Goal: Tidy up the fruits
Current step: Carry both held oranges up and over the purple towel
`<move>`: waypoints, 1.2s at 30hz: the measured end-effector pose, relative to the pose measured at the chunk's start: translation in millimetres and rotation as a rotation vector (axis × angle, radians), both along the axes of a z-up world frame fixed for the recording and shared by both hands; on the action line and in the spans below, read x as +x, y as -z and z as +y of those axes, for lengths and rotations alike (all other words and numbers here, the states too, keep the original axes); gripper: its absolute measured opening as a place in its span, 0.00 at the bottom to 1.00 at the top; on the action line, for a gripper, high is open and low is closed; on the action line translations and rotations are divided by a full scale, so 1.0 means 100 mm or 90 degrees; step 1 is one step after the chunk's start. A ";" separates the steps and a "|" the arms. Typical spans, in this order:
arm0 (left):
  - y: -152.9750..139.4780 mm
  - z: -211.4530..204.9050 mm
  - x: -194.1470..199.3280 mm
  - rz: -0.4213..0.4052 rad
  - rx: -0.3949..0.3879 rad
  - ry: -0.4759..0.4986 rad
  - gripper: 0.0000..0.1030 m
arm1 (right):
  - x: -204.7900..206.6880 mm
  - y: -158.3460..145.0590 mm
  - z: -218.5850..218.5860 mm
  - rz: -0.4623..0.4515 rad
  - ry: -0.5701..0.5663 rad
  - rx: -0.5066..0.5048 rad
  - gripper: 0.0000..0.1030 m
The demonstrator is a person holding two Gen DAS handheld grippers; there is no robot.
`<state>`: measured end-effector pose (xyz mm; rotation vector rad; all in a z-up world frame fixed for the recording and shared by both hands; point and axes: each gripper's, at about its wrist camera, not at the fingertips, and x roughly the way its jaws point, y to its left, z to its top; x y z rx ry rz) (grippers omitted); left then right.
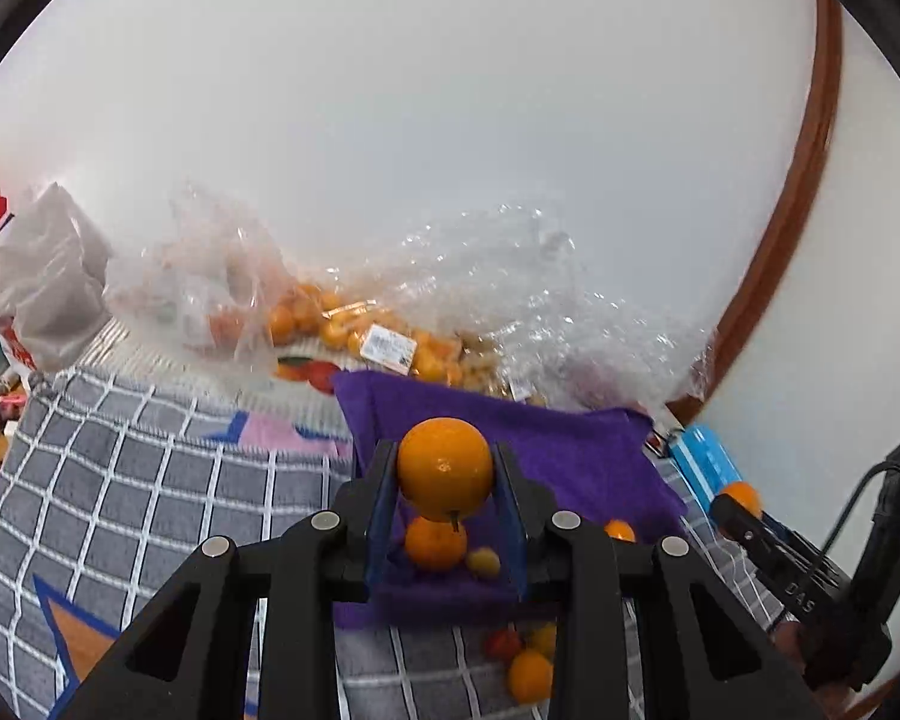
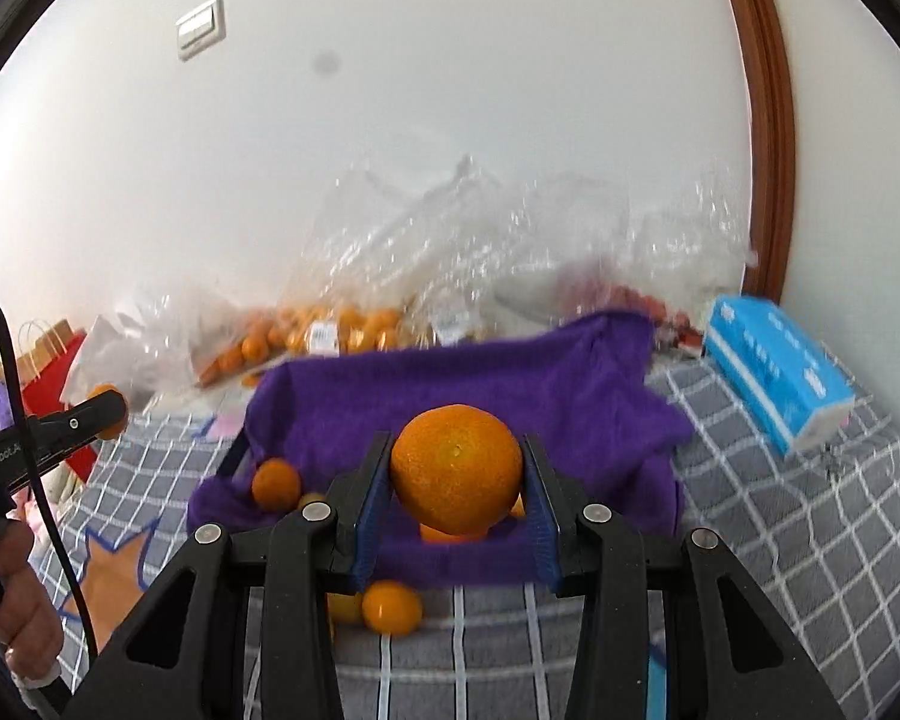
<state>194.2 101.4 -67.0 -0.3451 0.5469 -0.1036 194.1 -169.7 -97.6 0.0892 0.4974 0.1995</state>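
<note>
Our left gripper (image 1: 445,474) clamps an orange (image 1: 445,467); our right gripper (image 2: 456,480) clamps a bigger orange (image 2: 456,474). Both hang above the purple cloth (image 2: 450,384), so we judge delivery underway: lower, then release gently. Only the right view shows the blue box (image 2: 777,366) fully; the left shows loose fruit (image 1: 528,675) below.

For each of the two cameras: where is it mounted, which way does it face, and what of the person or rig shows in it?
Left wrist: sits on the left gripper, faces the wall over the purple cloth; its fingers clamp an orange; the right gripper shows at right.
Right wrist: sits on the right gripper, facing likewise; its fingers clamp a bigger orange; the left gripper and left hand show at left.
Shared: cloth, bagged fruit, blue box.
</note>
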 end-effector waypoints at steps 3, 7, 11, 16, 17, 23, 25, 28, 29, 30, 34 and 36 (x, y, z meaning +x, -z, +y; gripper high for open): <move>0.00 -0.07 0.11 -0.001 0.001 -0.006 0.28 | 0.15 -0.06 0.00 -0.007 -0.004 0.007 0.40; 0.07 -0.17 0.25 0.000 -0.012 -0.007 0.28 | 0.30 -0.07 0.02 -0.012 -0.008 0.008 0.40; 0.25 -0.20 0.36 0.004 -0.019 0.000 0.28 | 0.45 -0.02 0.05 -0.013 -0.014 0.012 0.40; 0.50 -0.13 0.43 0.029 -0.034 -0.016 0.28 | 0.57 0.20 0.02 0.002 -0.015 0.009 0.40; 0.52 -0.12 0.43 0.029 -0.038 -0.017 0.28 | 0.59 0.24 0.00 0.006 -0.016 0.007 0.40; 0.58 -0.09 0.44 0.024 -0.040 -0.029 0.28 | 0.67 0.28 -0.17 0.016 0.009 0.012 0.40; 0.60 -0.09 0.45 0.030 -0.045 -0.024 0.28 | 0.67 0.29 -0.21 0.015 0.015 0.017 0.40; 0.63 -0.09 0.46 0.031 -0.047 -0.019 0.28 | 0.69 0.32 -0.24 0.020 0.020 0.020 0.40; 0.64 -0.10 0.45 0.032 -0.043 -0.030 0.28 | 0.70 0.33 -0.25 0.023 0.020 0.019 0.40; 0.64 -0.10 0.46 0.033 -0.041 -0.029 0.28 | 0.71 0.34 -0.24 0.024 0.020 0.018 0.40; 0.65 -0.10 0.46 0.031 -0.044 -0.025 0.28 | 0.72 0.35 -0.24 0.024 0.024 0.007 0.40; 0.65 -0.09 0.46 0.029 -0.045 -0.027 0.28 | 0.72 0.34 -0.25 0.021 0.025 0.007 0.40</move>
